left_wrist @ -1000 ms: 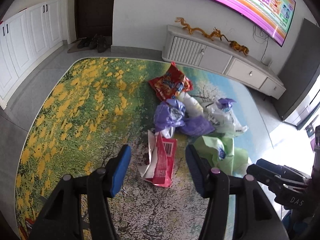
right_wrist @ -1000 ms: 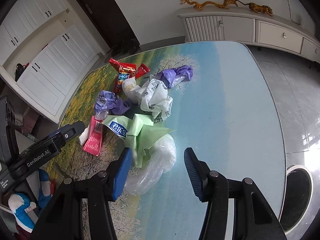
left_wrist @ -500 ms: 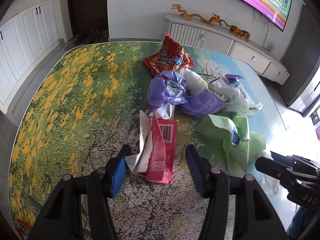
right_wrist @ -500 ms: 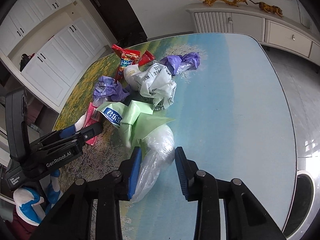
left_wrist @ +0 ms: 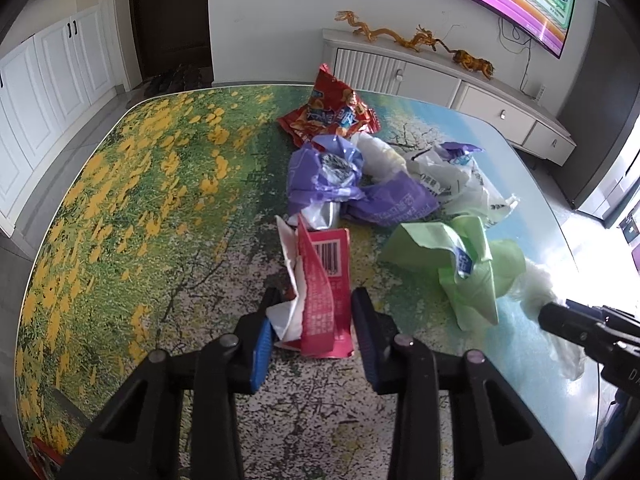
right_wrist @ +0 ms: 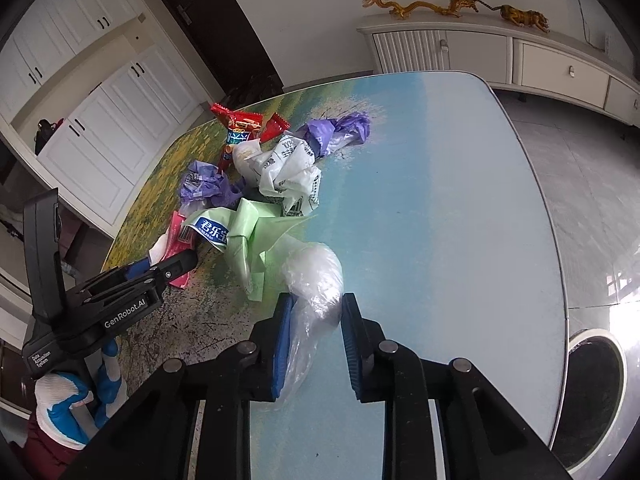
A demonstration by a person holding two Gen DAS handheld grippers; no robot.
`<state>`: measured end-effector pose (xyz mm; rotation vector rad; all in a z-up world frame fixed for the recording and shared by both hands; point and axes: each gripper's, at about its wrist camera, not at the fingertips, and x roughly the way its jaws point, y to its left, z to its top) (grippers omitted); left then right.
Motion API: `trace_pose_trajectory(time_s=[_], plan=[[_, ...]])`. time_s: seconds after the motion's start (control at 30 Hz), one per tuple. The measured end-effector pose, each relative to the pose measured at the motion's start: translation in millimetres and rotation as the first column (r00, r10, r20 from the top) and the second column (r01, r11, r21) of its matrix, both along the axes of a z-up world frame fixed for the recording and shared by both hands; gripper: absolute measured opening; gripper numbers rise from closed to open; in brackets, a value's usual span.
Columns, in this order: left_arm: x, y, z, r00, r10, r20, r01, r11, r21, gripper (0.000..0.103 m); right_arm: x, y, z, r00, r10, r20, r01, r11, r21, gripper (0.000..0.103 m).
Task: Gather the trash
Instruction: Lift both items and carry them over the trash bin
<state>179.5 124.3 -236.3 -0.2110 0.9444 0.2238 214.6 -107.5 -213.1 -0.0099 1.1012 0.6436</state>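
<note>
Pink carton (left_wrist: 328, 280) lies torn on the desk (left_wrist: 120, 208) between the fingers of your left hand-held gripper (left_wrist: 316, 320), whose jaws are closing around it without yet pressing it. Your right hand-held gripper (right_wrist: 314, 332) is clamped on the clear plastic bag (right_wrist: 316, 280) beside the green bag (right_wrist: 256, 236). Purple, white and red wrappers are heaped just beyond.

Wrappers (left_wrist: 320, 120) and crumpled bags (left_wrist: 452, 256) lie heaped on the landscape-printed table (left_wrist: 132, 200).
</note>
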Motion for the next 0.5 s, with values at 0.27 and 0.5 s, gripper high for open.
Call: trace_pose_trajectory(time_s=[0.27, 0.5], plan=[[-13.3, -1.8, 8.6, 0.999, -0.001, 0.039, 0.003, 0.999, -0.053, 0.032, -8.4, -29.1, 12.7, 0.996, -0.084, 0.008, 0.083, 0.996, 0.034, 0.023], [-29.1, -9.7, 33.0, 0.994, -0.018, 0.108, 0.025, 0.998, -0.058, 0.032, -22.1, -52.9, 24.1, 0.989, -0.149, 0.02, 0.147, 0.986, 0.073, 0.023]])
